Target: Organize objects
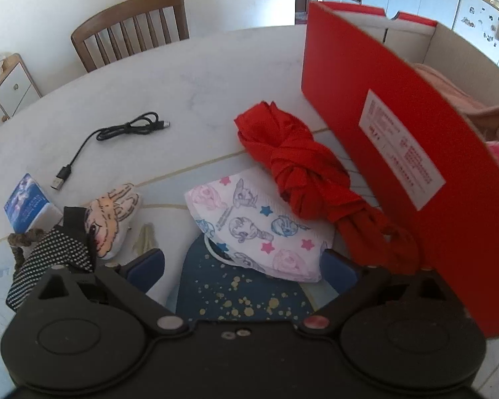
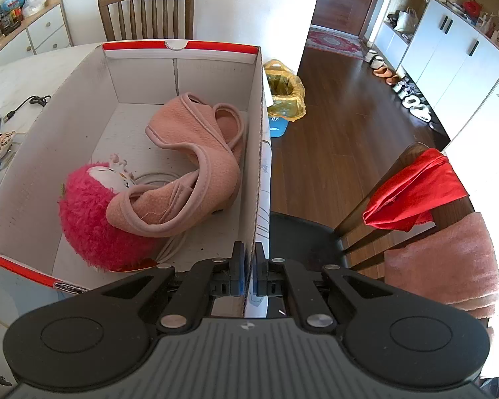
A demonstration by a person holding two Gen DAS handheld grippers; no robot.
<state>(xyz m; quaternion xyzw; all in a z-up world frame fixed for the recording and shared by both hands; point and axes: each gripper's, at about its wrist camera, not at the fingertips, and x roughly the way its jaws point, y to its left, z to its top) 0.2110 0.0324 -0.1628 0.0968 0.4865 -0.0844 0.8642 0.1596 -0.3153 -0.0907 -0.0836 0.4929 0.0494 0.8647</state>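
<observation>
Left tool (image 1: 246,262) spread apart over printed face mask (image 1: 259,229), lower centre: light, soft, best pinched at folded edge. Right tool (image 2: 249,266) clamped on box wall (image 2: 257,166).

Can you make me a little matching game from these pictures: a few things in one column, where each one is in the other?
Things:
1. pink slipper
2. black cable
3. face mask
4. right gripper

Places:
A. lying loose on the white table, far from the box
B. clamped on the box wall
C. inside the box, on the fuzzy pink toy
D. on the mat, between the open left gripper's fingers

Pairs: 1-C, 2-A, 3-D, 4-B
</observation>
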